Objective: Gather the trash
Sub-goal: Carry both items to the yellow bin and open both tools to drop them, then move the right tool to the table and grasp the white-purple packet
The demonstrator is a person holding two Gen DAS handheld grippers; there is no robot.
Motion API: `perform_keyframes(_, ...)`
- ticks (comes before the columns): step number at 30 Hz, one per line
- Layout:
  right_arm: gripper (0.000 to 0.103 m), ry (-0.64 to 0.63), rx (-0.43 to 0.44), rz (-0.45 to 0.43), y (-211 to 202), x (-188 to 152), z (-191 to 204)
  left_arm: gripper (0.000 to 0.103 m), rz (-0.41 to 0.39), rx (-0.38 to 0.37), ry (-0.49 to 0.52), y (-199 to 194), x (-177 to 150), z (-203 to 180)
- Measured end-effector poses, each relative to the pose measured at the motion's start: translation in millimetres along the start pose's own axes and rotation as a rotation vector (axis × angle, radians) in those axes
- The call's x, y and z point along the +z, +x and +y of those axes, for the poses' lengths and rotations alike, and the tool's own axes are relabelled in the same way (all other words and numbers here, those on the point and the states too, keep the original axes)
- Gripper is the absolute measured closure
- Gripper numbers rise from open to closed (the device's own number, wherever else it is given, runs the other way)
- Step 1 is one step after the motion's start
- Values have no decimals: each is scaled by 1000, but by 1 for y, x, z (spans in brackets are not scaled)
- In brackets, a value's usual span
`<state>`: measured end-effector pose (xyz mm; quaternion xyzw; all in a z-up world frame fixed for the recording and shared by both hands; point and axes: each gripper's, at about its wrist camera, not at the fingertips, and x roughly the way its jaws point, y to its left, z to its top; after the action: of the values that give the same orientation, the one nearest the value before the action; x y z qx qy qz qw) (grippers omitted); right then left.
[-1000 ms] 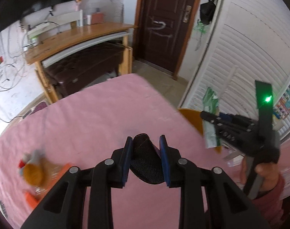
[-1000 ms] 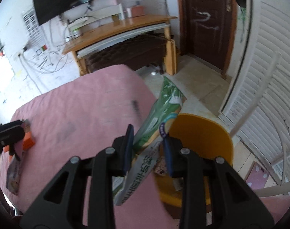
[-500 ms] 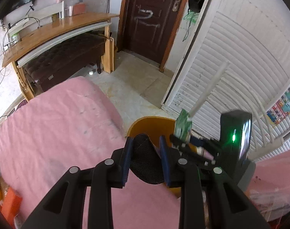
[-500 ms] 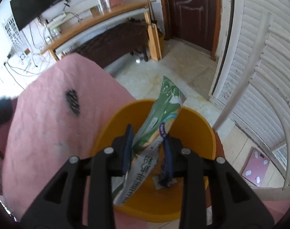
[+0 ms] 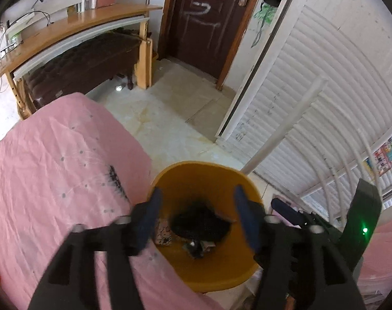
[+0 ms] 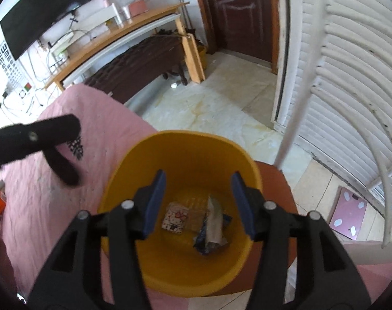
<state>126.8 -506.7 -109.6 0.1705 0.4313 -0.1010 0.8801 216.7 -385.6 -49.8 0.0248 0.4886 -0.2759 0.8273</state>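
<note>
A yellow bin [image 5: 203,166] stands beside the pink bed, right below both grippers. My left gripper [image 5: 198,215] hangs over it with its jaws opening. A black mesh piece [image 5: 199,223] is loose between them, free of the pads, over the bin's inside. In the right wrist view my right gripper [image 6: 197,188] is above the bin [image 6: 185,137], jaws opening with nothing held. On the bin's floor lie a cartoon-cat packet [image 6: 175,218] and a crumpled silver-and-blue wrapper [image 6: 214,223]. The left gripper [image 6: 73,152] shows at the left edge there.
The pink bedsheet [image 5: 54,170] fills the left side. White louvred doors [image 5: 325,85] and white rack tubes [image 5: 286,131] close off the right. An orange stool [image 6: 278,180] carries the bin. A pink scale [image 6: 348,224] lies on the tiled floor. A wooden desk [image 5: 74,28] stands farther back.
Both grippers moved from over the bed to above the yellow bin and opened. The left let go of the black mesh piece; the right let go of the green packet.
</note>
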Motion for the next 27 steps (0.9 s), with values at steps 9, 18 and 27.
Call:
perform_keyframes(9,52,0,17,-25,-16,-2,8,35,-40,11,-38,-33,-8,11)
perform_keyframes(18,38,-74,59,-74,-43,2,53,35,-128,29,-44,-109,-48,37)
perform_keyframes(27,33,-200,133,-77,-62,-3,119,35,-213,107,-56,-174,-93,88)
